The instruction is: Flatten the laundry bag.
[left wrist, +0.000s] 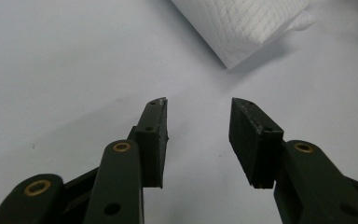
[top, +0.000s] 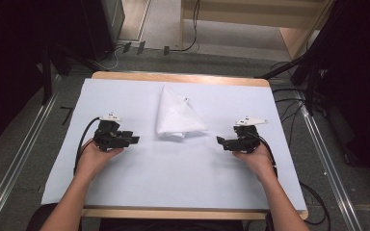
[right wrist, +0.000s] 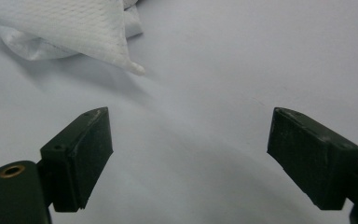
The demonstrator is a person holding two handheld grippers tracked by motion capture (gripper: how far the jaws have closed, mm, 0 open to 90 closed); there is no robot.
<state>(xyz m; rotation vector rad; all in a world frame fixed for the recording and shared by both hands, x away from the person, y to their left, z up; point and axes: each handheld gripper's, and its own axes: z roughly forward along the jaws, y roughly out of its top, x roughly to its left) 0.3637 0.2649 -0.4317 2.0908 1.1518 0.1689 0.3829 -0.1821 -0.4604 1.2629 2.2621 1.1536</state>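
A white cloth [top: 176, 114] folded into a triangle lies on the white table cover [top: 183, 168], a little behind the middle. My left gripper [top: 134, 139] rests on the cover to the cloth's left, held by a hand, jaws open and empty, pointing toward the cloth. My right gripper [top: 220, 141] rests to the cloth's right, open wider and empty. In the left gripper view the cloth [left wrist: 242, 23] lies ahead of the open gripper [left wrist: 198, 105]. In the right gripper view a cloth [right wrist: 70, 28] corner lies ahead and left of the open gripper [right wrist: 189, 119].
The table's wooden edge [top: 183, 77] shows at the back. Beyond it are cables [top: 125, 48] on the floor and a wooden frame [top: 270, 19]. Metal rails [top: 327, 159] run along both sides of the table.
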